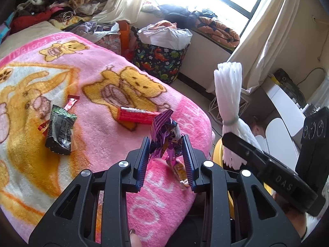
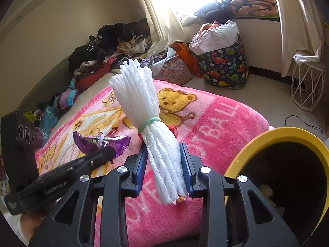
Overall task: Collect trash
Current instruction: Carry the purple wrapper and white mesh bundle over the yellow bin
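- Across the bed lies a pink fleece blanket [image 1: 86, 135] printed with yellow bears and white lettering; it fills most of both wrist views.
- Just past the blanket's near corner, at the right gripper's side, stands a yellow-rimmed bin [image 2: 273, 135] with a dark inside.
- On the floor beyond the bed sits a dark dinosaur-print bag [image 1: 162, 61] with a white plastic sack stuffed in its top.
- The right gripper [image 2: 164, 164] is clenched on a white foam net bundle [image 2: 144, 94], tied at its waist with a pale green band and held upright above the blanket.
- The left gripper [image 1: 166, 150] is clamped on a crumpled purple foil wrapper [image 1: 164, 129], lifted clear of the blanket.
- On the blanket, well apart from both grippers, rests a black and green snack packet [image 1: 59, 131].
- A red wrapper [image 1: 137, 115] lies flat on the bear print, beyond the left gripper.
- A small red and silver wrapper [image 1: 72, 103] lies beside the black packet's far end.
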`<state>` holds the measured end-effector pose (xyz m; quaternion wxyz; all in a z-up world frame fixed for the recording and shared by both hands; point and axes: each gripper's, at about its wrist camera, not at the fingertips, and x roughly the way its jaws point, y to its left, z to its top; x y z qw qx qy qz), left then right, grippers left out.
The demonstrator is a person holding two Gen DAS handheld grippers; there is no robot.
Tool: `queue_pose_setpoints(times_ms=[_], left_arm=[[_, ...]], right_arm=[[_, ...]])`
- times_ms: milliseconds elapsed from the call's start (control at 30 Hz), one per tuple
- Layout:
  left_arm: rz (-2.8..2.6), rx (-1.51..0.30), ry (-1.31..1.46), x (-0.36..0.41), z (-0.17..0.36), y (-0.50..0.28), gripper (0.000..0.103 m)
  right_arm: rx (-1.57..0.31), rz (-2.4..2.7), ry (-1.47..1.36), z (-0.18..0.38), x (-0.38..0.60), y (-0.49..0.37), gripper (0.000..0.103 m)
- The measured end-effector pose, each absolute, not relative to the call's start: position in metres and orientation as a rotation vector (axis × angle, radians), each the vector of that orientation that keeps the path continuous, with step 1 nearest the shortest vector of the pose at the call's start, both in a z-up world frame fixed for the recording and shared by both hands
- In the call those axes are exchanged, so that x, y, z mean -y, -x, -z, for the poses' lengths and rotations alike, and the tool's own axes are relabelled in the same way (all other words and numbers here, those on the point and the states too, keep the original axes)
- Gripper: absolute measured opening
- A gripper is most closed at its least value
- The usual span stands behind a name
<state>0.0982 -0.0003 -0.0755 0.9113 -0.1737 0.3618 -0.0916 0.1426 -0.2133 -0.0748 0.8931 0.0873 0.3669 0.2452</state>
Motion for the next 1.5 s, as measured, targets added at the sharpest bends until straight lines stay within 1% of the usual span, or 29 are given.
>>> queue_pose_setpoints(times_ms=[333,767,1500], left_arm=[[0.233,-0.723,0.327,0.019,0.062,-0.091,0.025],[0.292,-0.709,0.300,0.047,0.053,-0.084,0.024],[0.394,-0.732,0.244,0.100,0.053,-0.086,0.024]], right_arm=[[-0.754,-0.454,-0.231,0.077,0.246,-0.119,0.030],[-0.745,-0.390,-0.291,0.083,0.281,-0.108,0.030],[-0.745,-0.239,-0.401,0.098,0.348,-0.098,0.030]])
